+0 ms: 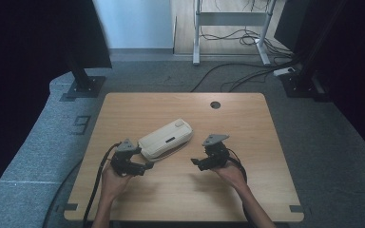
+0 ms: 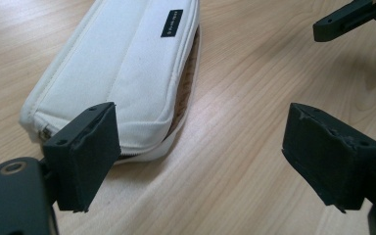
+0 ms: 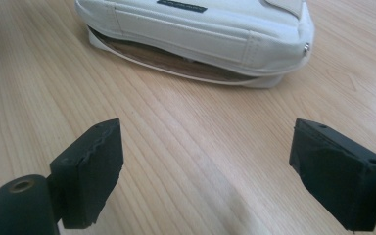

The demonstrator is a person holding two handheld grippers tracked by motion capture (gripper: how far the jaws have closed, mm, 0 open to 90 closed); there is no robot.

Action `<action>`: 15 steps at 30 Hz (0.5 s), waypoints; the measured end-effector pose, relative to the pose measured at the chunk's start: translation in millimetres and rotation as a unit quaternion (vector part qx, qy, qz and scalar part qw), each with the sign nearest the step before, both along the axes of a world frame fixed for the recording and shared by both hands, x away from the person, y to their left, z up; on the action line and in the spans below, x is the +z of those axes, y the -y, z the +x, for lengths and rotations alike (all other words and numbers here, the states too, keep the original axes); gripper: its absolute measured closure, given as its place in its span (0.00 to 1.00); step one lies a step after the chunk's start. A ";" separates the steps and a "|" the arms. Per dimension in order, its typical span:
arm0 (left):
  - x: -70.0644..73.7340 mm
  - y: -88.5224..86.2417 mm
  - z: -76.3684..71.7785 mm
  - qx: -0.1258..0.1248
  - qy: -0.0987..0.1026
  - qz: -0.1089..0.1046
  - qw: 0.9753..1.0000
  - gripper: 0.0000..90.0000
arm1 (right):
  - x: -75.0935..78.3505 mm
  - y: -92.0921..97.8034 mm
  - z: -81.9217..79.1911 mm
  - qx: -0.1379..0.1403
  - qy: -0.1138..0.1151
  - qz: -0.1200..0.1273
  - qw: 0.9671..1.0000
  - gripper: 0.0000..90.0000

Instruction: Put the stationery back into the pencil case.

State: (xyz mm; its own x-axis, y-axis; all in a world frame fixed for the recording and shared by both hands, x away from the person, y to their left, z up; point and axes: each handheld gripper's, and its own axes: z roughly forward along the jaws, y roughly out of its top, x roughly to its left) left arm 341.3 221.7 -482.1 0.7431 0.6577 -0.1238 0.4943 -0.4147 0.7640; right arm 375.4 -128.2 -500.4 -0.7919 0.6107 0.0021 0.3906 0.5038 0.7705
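Note:
A white fabric zip pouch (image 1: 166,138) with a small black label lies slantwise in the middle of the wooden table (image 1: 247,190). Its long side gapes, showing a brown inside (image 3: 176,61). My left gripper (image 1: 147,166) sits just below the pouch's near-left end, open, with nothing between its pads. In the left gripper view the pouch (image 2: 127,68) lies just beyond the left pad (image 2: 85,156). My right gripper (image 1: 196,163) hovers to the right of the pouch, open and empty, pointing left. In the right gripper view the pouch (image 3: 200,34) lies ahead of the gripper (image 3: 220,171), well apart from it.
A round cable hole (image 1: 215,105) sits near the table's far edge. Bare wood surrounds the pouch on all sides. On the floor beyond stand black stand bases (image 1: 83,88), a metal desk frame (image 1: 230,28) and loose cables (image 1: 247,76).

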 end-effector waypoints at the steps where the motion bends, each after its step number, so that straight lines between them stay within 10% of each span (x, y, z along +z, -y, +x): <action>1: 0.4 -1.9 -1.8 0.000 0.001 0.001 1.000 0.14 | 0.4 1.8 -0.8 -0.001 0.000 0.000 1.000 0.13; 15: 2.2 -15.8 -21.6 0.012 0.011 0.024 1.000 0.04 | 6.3 34.0 -16.9 -0.027 0.011 -0.005 1.000 0.04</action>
State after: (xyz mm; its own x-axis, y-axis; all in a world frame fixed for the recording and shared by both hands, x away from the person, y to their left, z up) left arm 319.7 237.6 -480.0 0.7290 0.6803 -0.0759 0.4882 -0.4391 0.7542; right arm 358.5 -162.1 -494.1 -0.7579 0.6521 -0.0208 0.4005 0.4903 0.7741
